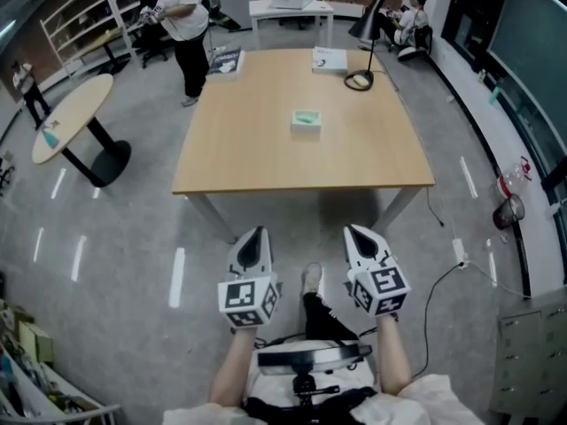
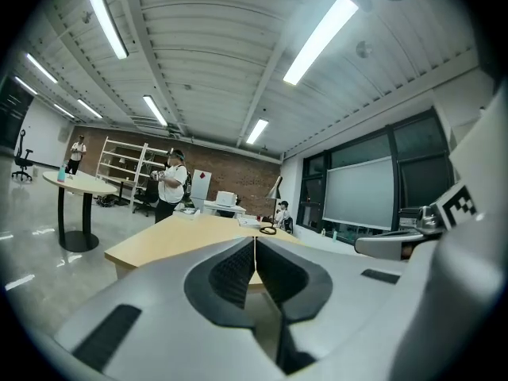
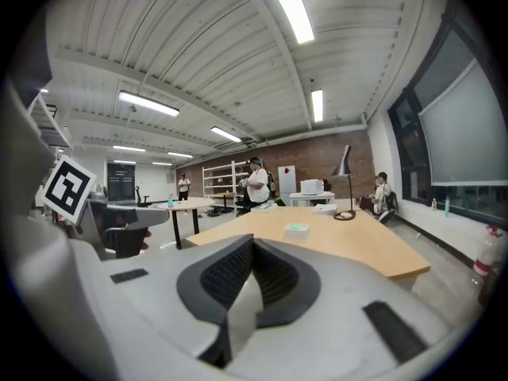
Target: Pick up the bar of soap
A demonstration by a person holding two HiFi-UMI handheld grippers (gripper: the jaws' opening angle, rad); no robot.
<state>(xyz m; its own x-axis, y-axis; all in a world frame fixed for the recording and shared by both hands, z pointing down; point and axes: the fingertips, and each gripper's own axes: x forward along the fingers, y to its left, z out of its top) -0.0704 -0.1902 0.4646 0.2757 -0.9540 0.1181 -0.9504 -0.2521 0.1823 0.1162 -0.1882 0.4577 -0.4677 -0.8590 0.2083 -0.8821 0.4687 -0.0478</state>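
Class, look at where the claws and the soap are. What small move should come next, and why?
Probably step forward to carry the right claw over the table: the bar of soap lies mid-table, while that claw and the left claw, both shut, hang short of its near edge.

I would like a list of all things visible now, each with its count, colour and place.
bar of soap: one, teal on white base, middle of wooden table
wooden table: one, light brown, ahead of the person
desk lamp: one, black, table's far right
booklet: one, white, beside the lamp
round table: one, light brown, left
bystanders: three, room's far side
left gripper, right gripper: two, white-grey, shut, empty, short of the table
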